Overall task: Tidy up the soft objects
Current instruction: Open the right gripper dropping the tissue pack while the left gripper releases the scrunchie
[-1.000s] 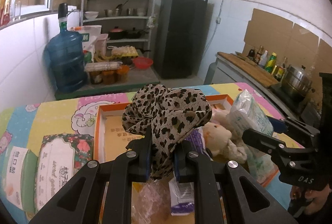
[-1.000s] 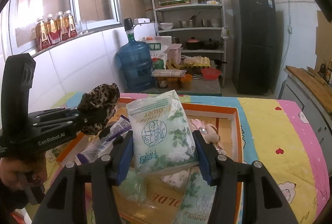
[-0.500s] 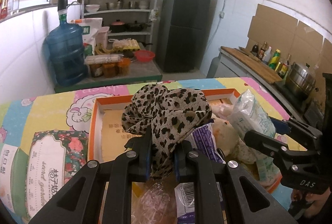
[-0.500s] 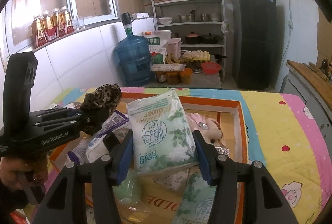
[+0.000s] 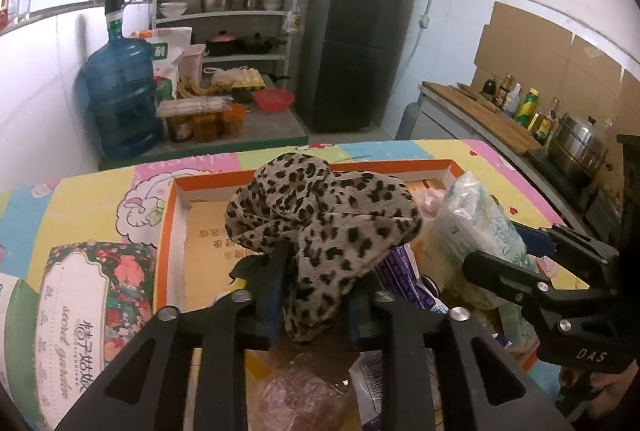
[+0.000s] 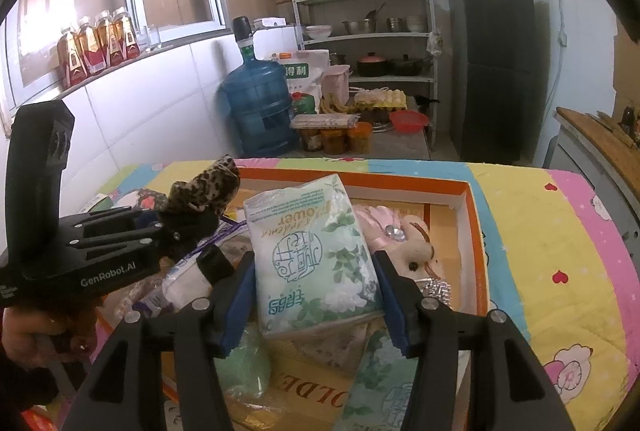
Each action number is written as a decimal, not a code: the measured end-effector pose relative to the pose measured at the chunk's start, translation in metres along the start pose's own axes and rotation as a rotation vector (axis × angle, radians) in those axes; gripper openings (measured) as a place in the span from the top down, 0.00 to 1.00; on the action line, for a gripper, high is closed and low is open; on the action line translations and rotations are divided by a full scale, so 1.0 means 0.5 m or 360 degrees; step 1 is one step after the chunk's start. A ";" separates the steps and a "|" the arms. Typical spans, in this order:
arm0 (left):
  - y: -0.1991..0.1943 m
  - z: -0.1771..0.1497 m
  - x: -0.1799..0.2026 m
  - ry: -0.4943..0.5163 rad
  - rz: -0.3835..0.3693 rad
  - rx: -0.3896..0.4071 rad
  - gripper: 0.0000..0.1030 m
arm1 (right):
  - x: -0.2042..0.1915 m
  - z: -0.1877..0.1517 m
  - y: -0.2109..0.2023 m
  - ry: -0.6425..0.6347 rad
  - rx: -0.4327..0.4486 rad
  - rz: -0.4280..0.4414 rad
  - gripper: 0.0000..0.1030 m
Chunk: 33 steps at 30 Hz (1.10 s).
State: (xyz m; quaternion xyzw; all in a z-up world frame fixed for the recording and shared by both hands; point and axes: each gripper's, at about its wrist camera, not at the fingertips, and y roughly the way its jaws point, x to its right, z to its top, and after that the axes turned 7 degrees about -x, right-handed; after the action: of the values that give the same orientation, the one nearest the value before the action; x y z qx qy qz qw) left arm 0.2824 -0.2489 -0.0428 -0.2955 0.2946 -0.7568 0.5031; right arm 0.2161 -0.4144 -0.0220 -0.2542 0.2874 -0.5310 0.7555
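- A flowered packet (image 5: pixel 76 295) is seen lying on the patterned cloth just left of the orange box (image 5: pixel 168 231), outside its wall.
- The left gripper (image 5: pixel 310 295) is clamped on a leopard-print cloth (image 5: pixel 320 215), which is held above the near left part of the orange box; the cloth is bunched into a loose puff above the jaws, with a tail hanging down between them.
- The cloth is judged to be very light and limp; it will sag and slip if the pinch is slackened, so it is best taken at a gathered fold, as it is now, rather than by a single edge.
- Under the cloth, a purple-and-white packet (image 5: pixel 404 283) and a clear bag (image 5: pixel 300 399) are seen lying in the box.
- The right gripper (image 6: pixel 316 299) is closed on a tissue pack (image 6: pixel 312 251), which is held tilted above the middle of the orange box (image 6: pixel 472 223), its lower end between the blue pads.
- The tissue pack is judged light and squashy, with a slick plastic wrap; it is best squeezed across its width near the middle so that it cannot slide out.
- A plush toy (image 6: pixel 416 251) lies in the box just right of the pack, with a pink cloth behind it.
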 end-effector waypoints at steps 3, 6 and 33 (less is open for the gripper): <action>0.000 -0.002 0.000 0.0007 -0.0018 0.0000 0.61 | -0.001 -0.001 0.000 -0.0003 0.0005 0.0005 0.39; -0.003 -0.006 0.001 0.0007 -0.0010 0.0005 0.50 | -0.001 0.000 -0.002 -0.0004 0.0024 -0.0001 0.34; -0.137 -0.065 -0.006 -0.0011 0.0024 0.0206 0.43 | -0.003 -0.018 -0.052 0.0003 0.0141 0.0036 0.34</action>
State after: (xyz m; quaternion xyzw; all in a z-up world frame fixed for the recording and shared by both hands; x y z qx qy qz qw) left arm 0.2188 -0.2192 -0.0138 -0.2626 0.2454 -0.7694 0.5280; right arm 0.1925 -0.4215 -0.0101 -0.2167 0.2670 -0.5349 0.7717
